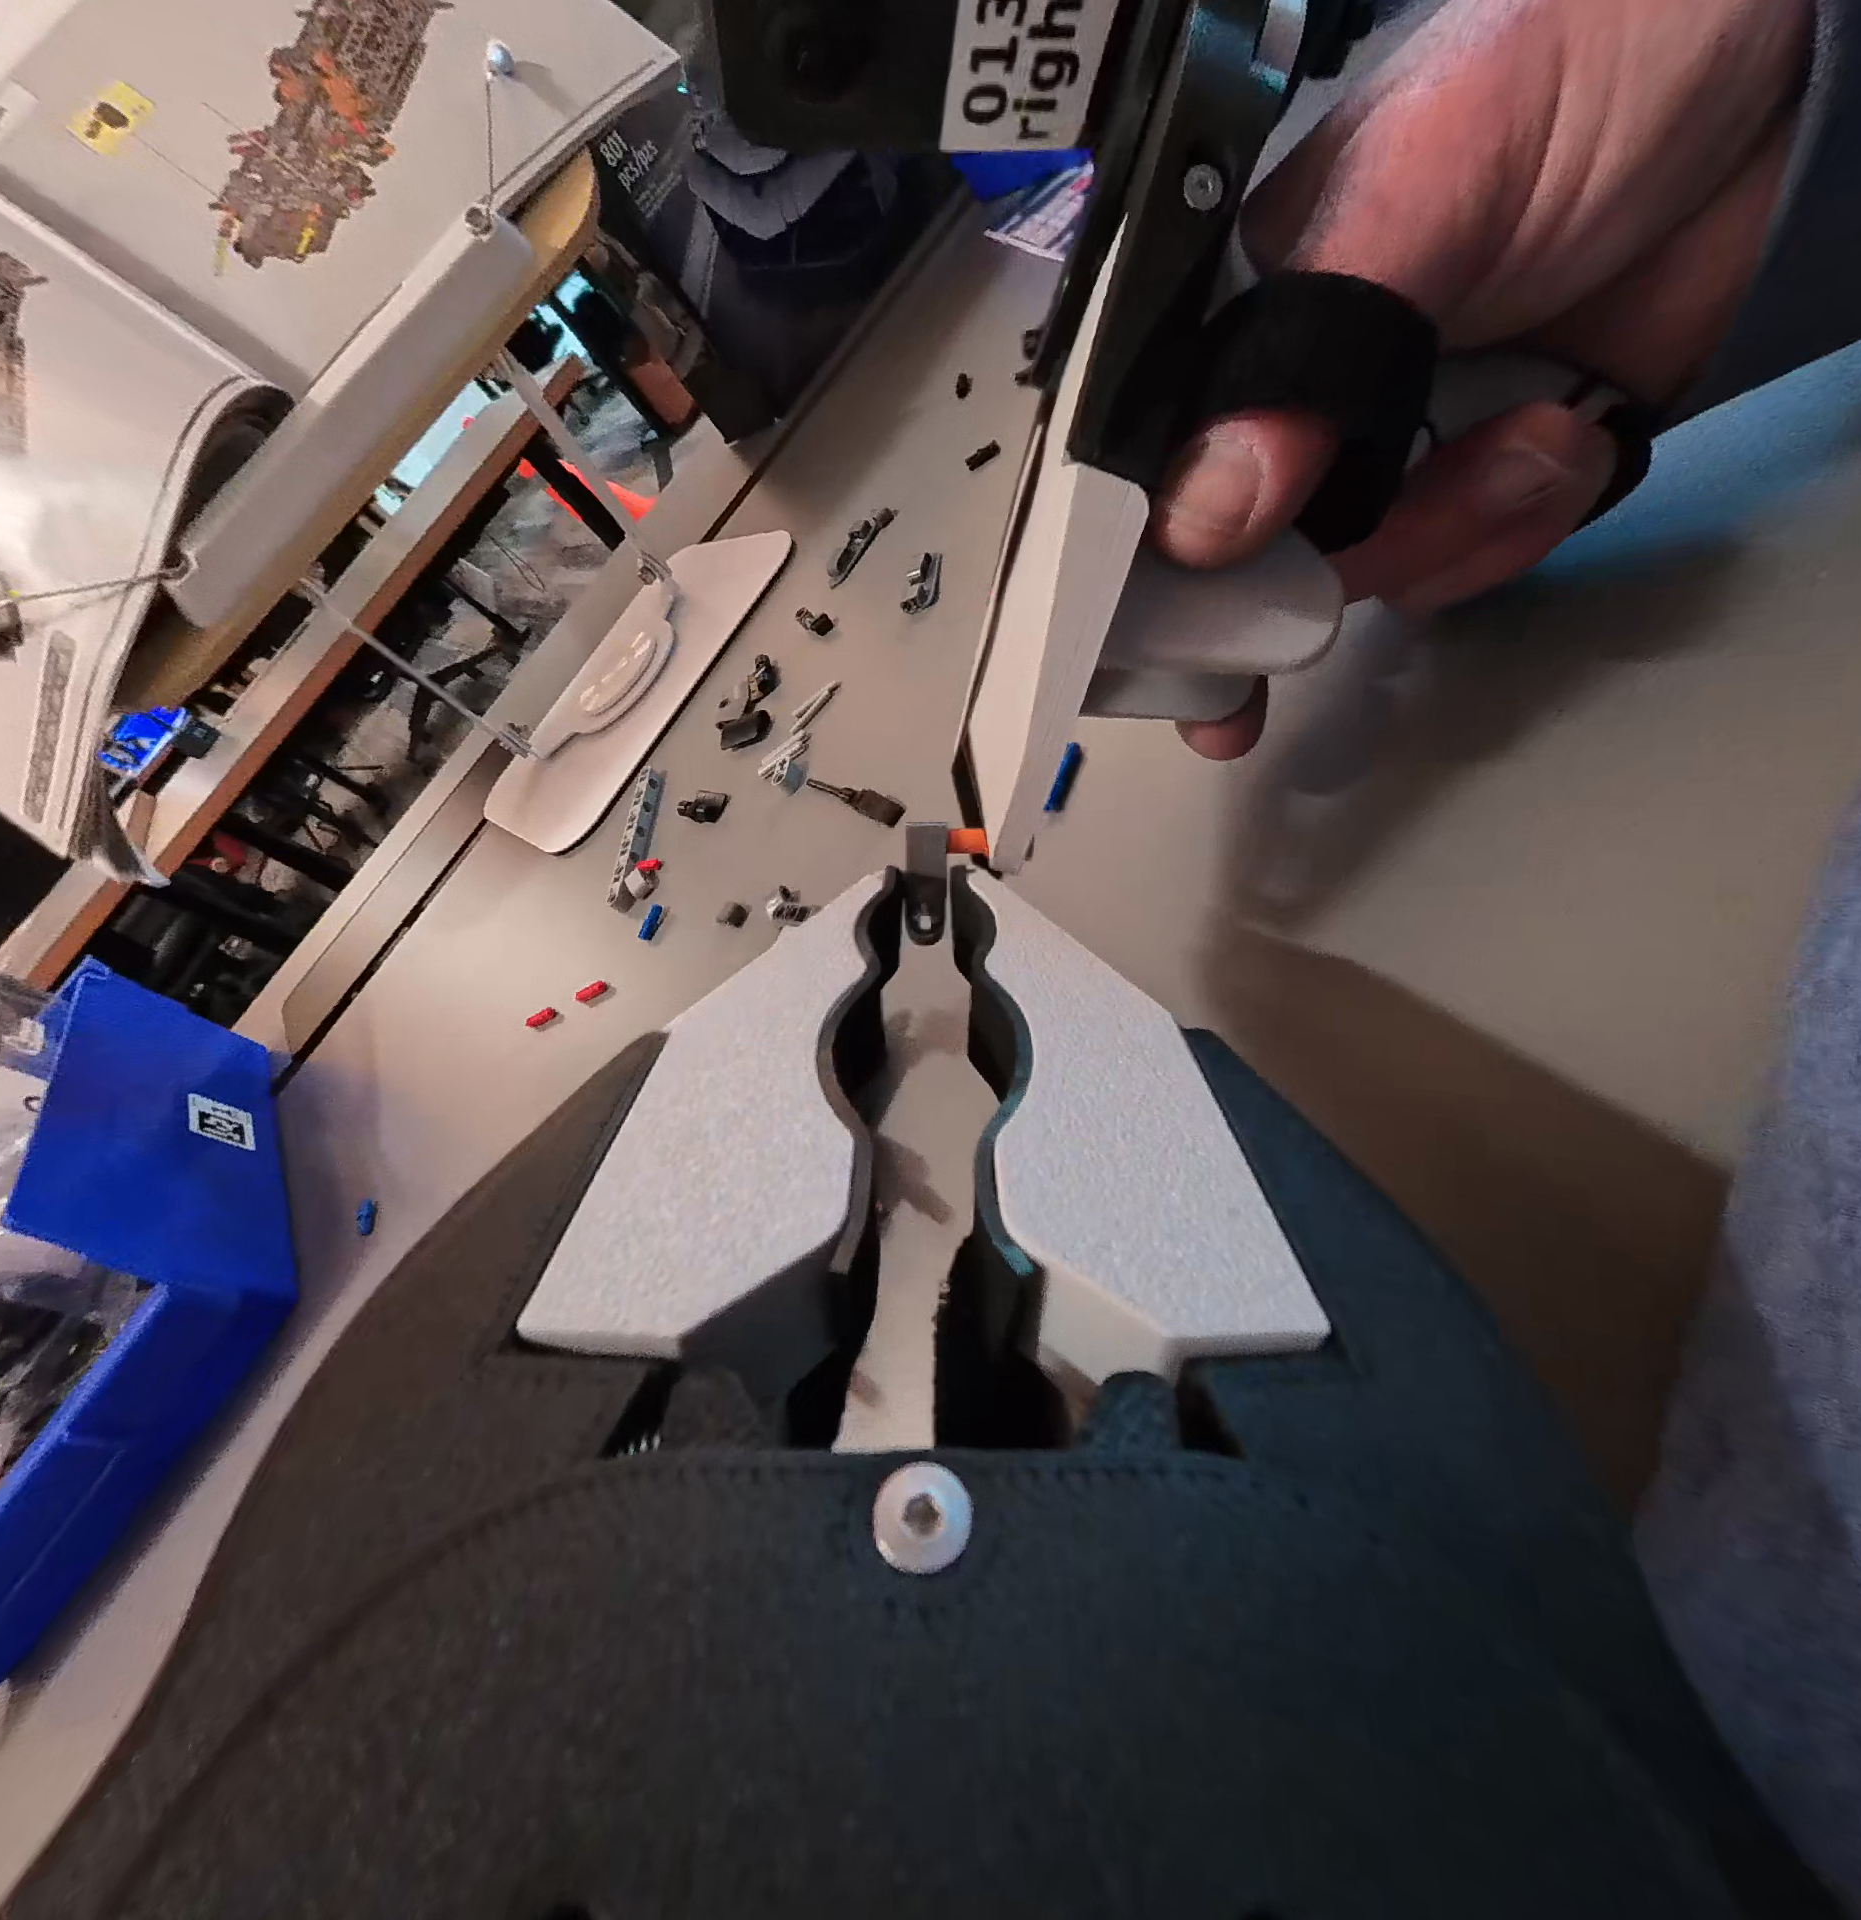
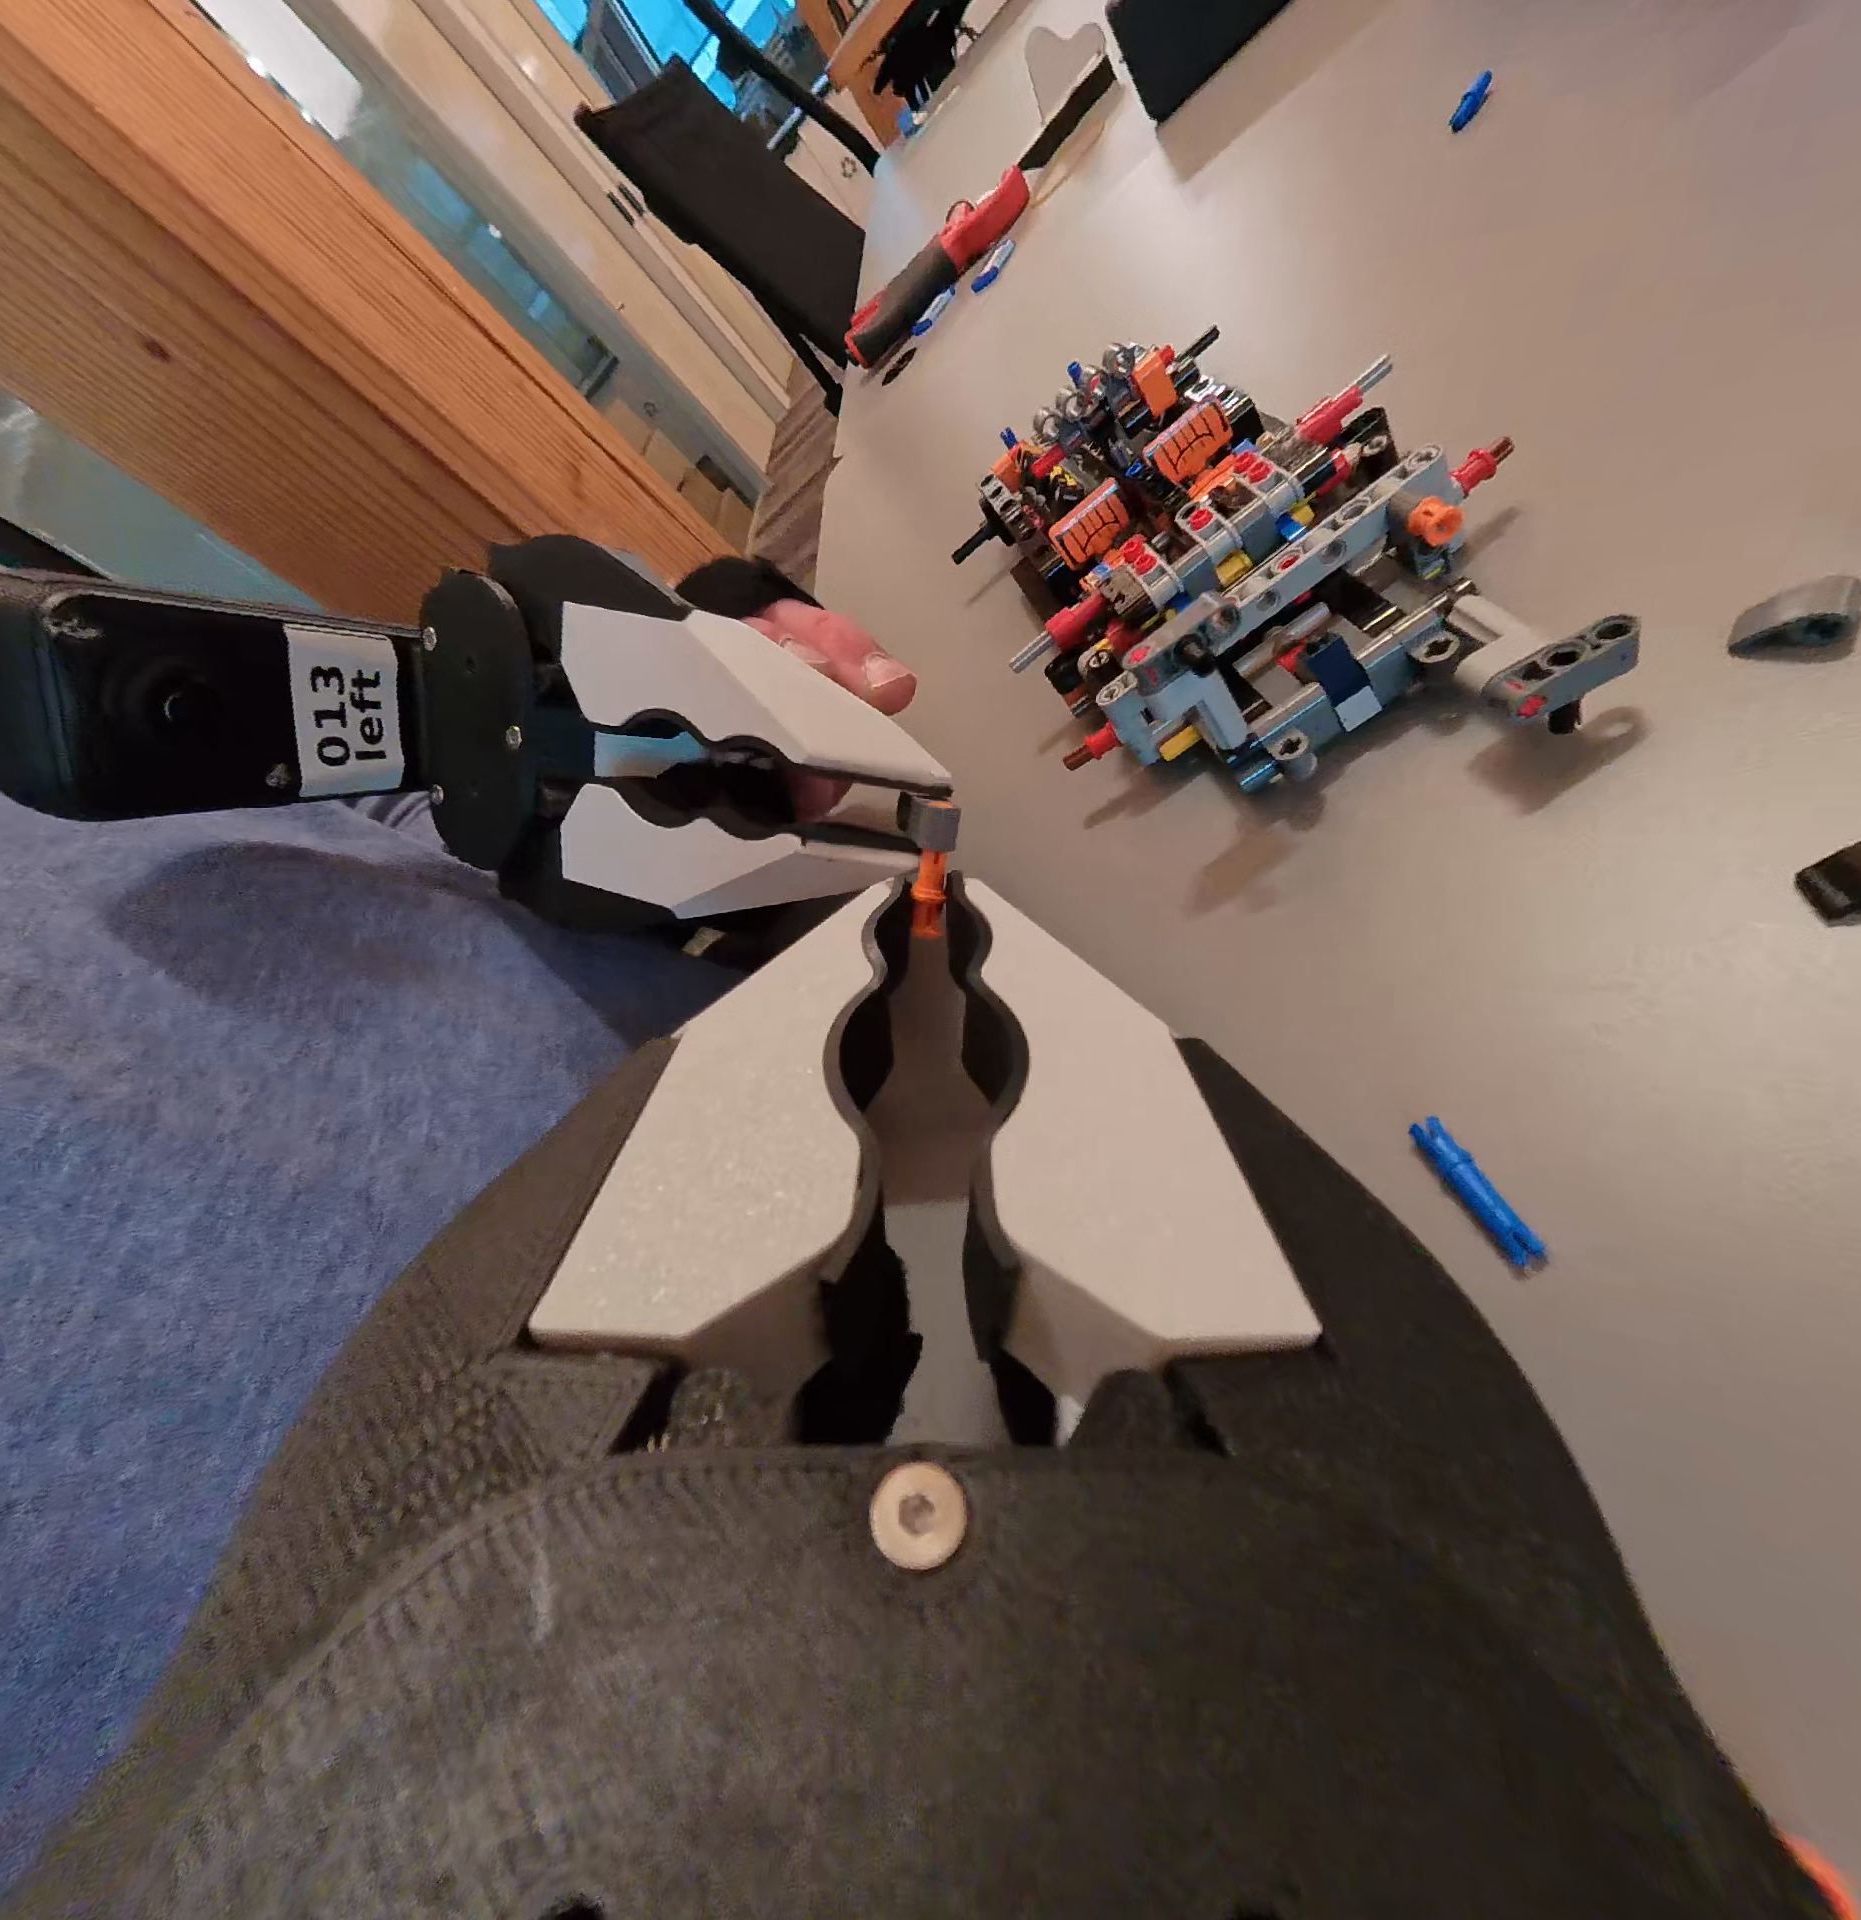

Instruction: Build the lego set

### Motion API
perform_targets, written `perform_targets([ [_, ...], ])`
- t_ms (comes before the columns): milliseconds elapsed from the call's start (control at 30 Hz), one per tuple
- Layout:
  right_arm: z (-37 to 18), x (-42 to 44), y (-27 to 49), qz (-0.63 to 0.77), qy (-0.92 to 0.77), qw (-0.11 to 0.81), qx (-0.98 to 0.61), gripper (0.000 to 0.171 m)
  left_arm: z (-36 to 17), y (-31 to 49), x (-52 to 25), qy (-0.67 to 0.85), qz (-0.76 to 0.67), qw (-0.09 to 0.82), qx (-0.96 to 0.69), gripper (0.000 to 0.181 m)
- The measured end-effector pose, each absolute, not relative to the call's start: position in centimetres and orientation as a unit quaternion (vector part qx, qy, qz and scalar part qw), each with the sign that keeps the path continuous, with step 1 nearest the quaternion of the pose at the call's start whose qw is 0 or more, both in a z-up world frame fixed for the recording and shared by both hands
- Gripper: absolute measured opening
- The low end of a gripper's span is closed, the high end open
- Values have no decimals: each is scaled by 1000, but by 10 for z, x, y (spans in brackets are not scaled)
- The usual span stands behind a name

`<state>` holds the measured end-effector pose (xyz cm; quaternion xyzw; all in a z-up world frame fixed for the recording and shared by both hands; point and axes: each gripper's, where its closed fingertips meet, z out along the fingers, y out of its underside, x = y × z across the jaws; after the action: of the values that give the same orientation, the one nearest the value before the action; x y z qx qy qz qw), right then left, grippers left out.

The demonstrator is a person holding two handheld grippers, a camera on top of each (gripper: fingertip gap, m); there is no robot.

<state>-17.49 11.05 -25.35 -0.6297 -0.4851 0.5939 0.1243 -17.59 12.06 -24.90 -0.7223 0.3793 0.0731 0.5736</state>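
My left gripper (image 1: 924, 891) is shut on a small grey connector piece (image 1: 926, 864); it also shows in the right wrist view (image 2: 931, 823). My right gripper (image 2: 928, 902) is shut on an orange pin (image 2: 928, 900). The pin's tip touches the underside of the grey connector (image 2: 934, 824). In the left wrist view the orange pin (image 1: 965, 837) pokes out beside the connector, at the tips of the right gripper (image 1: 1009, 847), which a hand (image 1: 1477, 312) holds. The partly built lego model (image 2: 1269, 561) stands on the table, beyond and to the right of both grippers.
Several loose dark, grey, red and blue pieces (image 1: 780, 727) lie on the table (image 1: 1528, 831). A blue bin (image 1: 126, 1299) sits at the left, an instruction book on a stand (image 1: 230, 260) behind it. Two blue pins (image 2: 1477, 1193), a grey panel (image 2: 1793, 615) and a black piece (image 2: 1851, 878) lie near the model. Both grippers' tips are close together, under 4 cm apart.
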Motion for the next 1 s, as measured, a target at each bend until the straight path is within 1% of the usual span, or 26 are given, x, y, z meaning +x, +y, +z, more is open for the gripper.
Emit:
perform_targets([
  [100, -255, -179, 113, 570, -510, 148, -627, 4, -246, 116, -183, 361, 68, 578, -729, 23],
  [133, -255, -181, 113, 562, -520, 155, -625, 4, -245, 114, -184, 358, 58, 577, -731, 22],
  [200, -259, -185, 115, 526, -549, 182, -623, 4, -243, 112, -191, 353, 55, 573, -738, 27],
  [267, -266, -189, 120, 464, -593, 222, -619, 4, -240, 110, -204, 351, 62, 565, -744, 41],
  [333, -277, -193, 125, 382, -649, 270, -599, 4, -240, 113, -224, 348, 73, 542, -762, 49],
  [400, -286, -198, 127, 308, -699, 307, -568, 4, -239, 117, -240, 352, 66, 521, -775, 51],
  [467, -291, -205, 125, 268, -727, 329, -540, 4, -249, 121, -248, 375, 55, 479, -792, 59],
  [533, -293, -211, 125, 229, -750, 351, -512, 4, -253, 128, -253, 399, 62, 467, -787, 62],
  [567, -295, -213, 126, 212, -757, 356, -505, 4, -255, 132, -255, 403, 65, 459, -789, 67],
  [667, -298, -217, 127, 169, -773, 370, -487, 4, -262, 138, -250, 417, 51, 444, -792, 71],
  [767, -303, -220, 126, 128, -794, 371, -465, 4, -277, 141, -248, 423, 74, 429, -794, 68],
  [833, -307, -222, 131, 98, -804, 370, -454, 4, -282, 144, -249, 420, 90, 434, -792, 67],
  [900, -308, -223, 134, 89, -808, 371, -450, 5, -284, 146, -250, 417, 96, 438, -791, 64],
  [1000, -306, -225, 134, 98, -811, 366, -446, 4, -284, 147, -252, 426, 101, 435, -787, 66],
])
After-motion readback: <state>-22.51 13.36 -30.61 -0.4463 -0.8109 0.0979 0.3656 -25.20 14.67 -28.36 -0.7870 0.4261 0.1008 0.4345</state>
